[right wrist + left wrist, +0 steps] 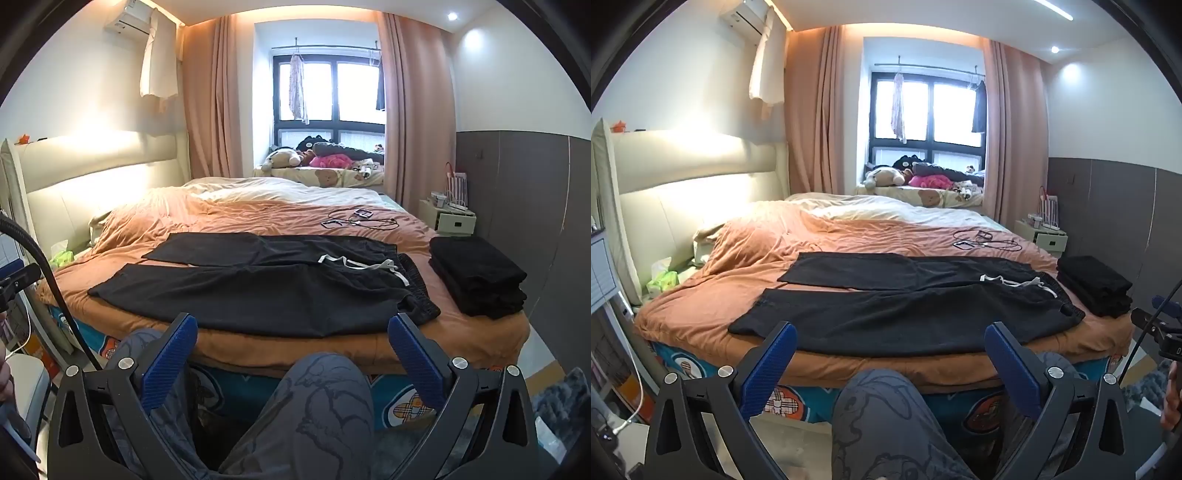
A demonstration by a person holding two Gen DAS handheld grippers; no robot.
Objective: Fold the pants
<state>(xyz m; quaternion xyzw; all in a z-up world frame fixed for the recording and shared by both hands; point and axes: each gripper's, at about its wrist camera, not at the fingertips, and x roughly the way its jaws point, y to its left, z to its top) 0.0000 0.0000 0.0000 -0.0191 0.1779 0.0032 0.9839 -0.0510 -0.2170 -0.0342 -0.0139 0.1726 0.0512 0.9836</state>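
Black drawstring pants (905,317) lie spread flat on the bed (849,236); left claw (890,354) and right claw (291,347) hover wide open, empty, short of them.

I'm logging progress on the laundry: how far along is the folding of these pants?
Done: a folded black stack sits at the bed's right end. In hand: nothing; the left gripper and right gripper are open, short of the bed. Left: the black pants lie flat, unfolded, legs apart, on the orange cover.

Black pants (905,317) with white drawstring (1019,282), orange bedcover (849,232), blue-padded tongs (890,354).
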